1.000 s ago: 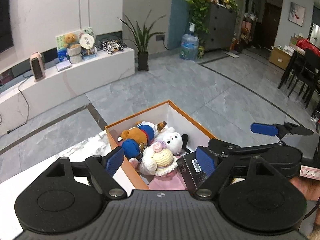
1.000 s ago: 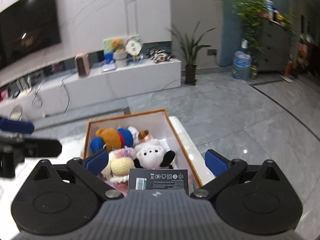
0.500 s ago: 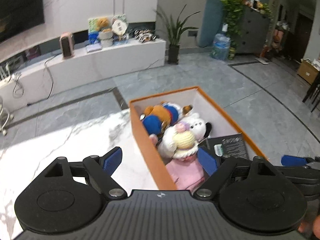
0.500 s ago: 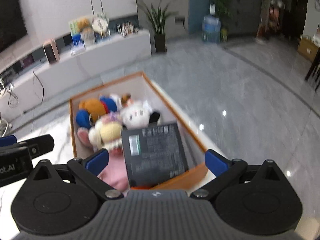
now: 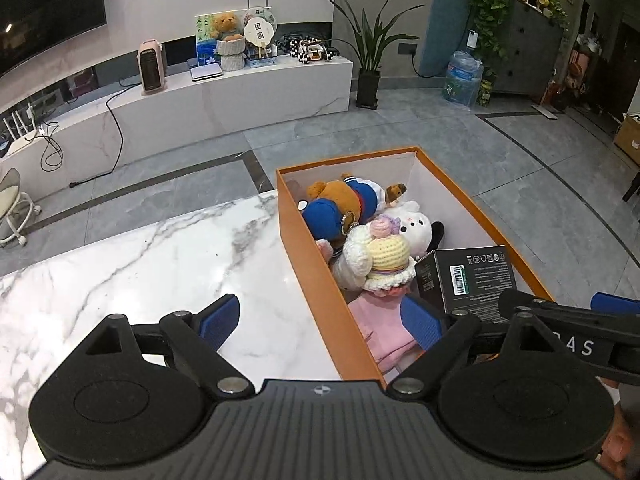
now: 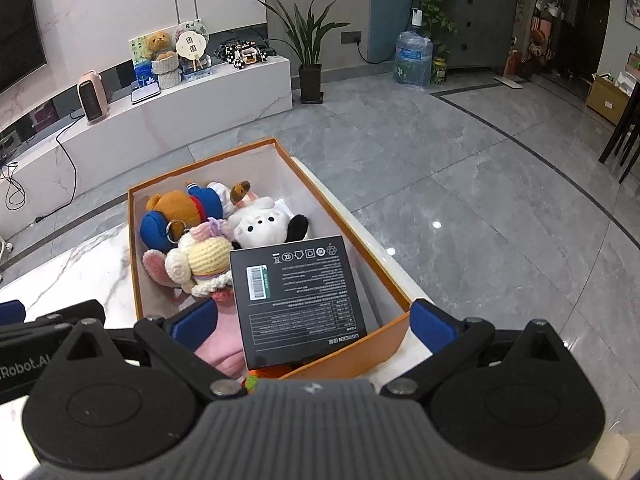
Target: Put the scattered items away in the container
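Observation:
An orange box [image 5: 312,272] stands on the marble table. It holds a brown bear in blue [image 5: 340,204], a white plush [image 5: 414,228], a crochet doll [image 5: 384,256], a pink soft item [image 5: 384,328] and a black carton [image 5: 472,276] leaning at the near end. My left gripper [image 5: 320,318] hovers over the box's left wall with its jaws opening; the wall passes between the fingers, untouched. My right gripper [image 6: 314,320] stands open above the near end of the box [image 6: 352,354], the black carton [image 6: 296,292] lying free in front of it.
White marble tabletop [image 5: 160,260] spreads left of the box, and its far edge drops to the grey tiled floor [image 6: 480,160]. A low white bench [image 5: 224,100], a potted plant [image 5: 370,60] and a water bottle [image 5: 462,74] stand far behind. A hand [image 5: 616,440] shows at lower right.
The left wrist view swung left off the box, so the box's left wall now lies between its fingers, which stand slightly wider. The right view drew back, showing the whole carton.

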`<state>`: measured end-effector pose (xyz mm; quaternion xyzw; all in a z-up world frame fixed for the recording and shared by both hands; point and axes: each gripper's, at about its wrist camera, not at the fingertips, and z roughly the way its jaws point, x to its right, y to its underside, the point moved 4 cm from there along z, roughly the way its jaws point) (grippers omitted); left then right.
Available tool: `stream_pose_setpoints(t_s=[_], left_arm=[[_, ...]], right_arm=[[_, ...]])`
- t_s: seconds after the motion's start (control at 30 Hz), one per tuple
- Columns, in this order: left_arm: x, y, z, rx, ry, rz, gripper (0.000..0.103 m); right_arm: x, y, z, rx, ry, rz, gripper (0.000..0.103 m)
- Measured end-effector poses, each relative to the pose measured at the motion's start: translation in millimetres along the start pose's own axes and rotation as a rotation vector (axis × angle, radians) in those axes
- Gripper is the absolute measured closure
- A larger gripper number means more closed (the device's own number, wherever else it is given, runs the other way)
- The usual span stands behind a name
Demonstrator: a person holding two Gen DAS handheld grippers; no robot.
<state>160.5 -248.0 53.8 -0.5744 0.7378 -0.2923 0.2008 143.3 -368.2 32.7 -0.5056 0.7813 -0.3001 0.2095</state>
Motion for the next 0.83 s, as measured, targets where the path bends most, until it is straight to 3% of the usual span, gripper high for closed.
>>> stream_pose_setpoints(t_s=[0.83], left_arm=[[0.7,0.7,-2.0,0.005,0.014,-0.006,0.000]], right_arm=[[-3.9,0.1,1.6,-0.004,0.007,-0.010,0.000]])
